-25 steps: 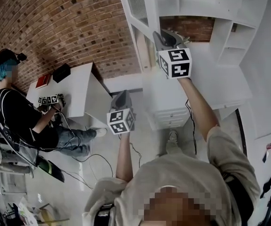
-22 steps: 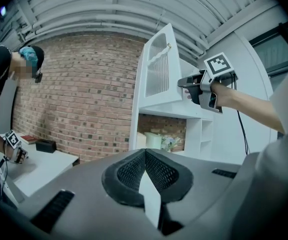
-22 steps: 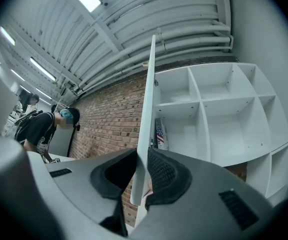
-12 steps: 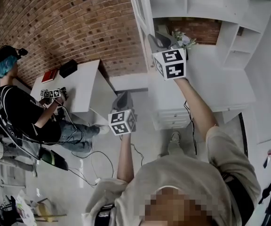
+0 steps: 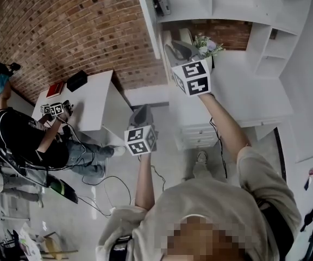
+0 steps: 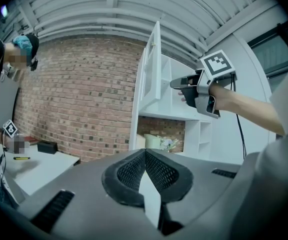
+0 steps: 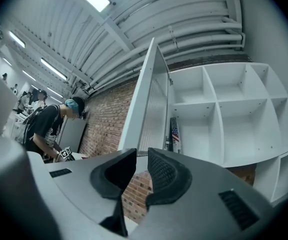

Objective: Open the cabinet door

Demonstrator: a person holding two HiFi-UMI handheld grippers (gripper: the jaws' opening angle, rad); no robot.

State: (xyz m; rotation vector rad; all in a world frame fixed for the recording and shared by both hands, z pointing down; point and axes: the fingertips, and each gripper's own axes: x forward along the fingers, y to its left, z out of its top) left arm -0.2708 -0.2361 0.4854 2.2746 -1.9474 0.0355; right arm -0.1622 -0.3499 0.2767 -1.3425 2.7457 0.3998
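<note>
The white panelled cabinet door (image 7: 151,104) is seen swung well out from the white open-shelved cabinet unit (image 7: 211,101), its inner face turned edge-on toward the brick wall (image 5: 75,26) beside the unit. The right gripper (image 7: 140,154) is held high, just in front of the unit's upper compartments. Its dark ribbed fingers (image 7: 166,171) are spread by a narrow gap, and nothing is pinched; the door's lower edge is seen just beyond their tips, and contact cannot be confirmed. A small flag-patterned item (image 7: 175,134) is stood in the compartment of the unit nearest the door's hinge side. From the head view, the right gripper (image 5: 174,48) is found close beside the door's (image 5: 147,12) lower end, with a small bunch of pale flowers (image 5: 208,45) set in the unit's brick-backed recess just past it. The left gripper (image 5: 142,109) is held lower and well apart from the unit. Its fingers (image 6: 126,171) are pressed together at the tip and nothing is held. A white table (image 5: 91,99) is placed along the brick wall, away from the unit, and a second person (image 5: 20,135) is bent over it.
</note>
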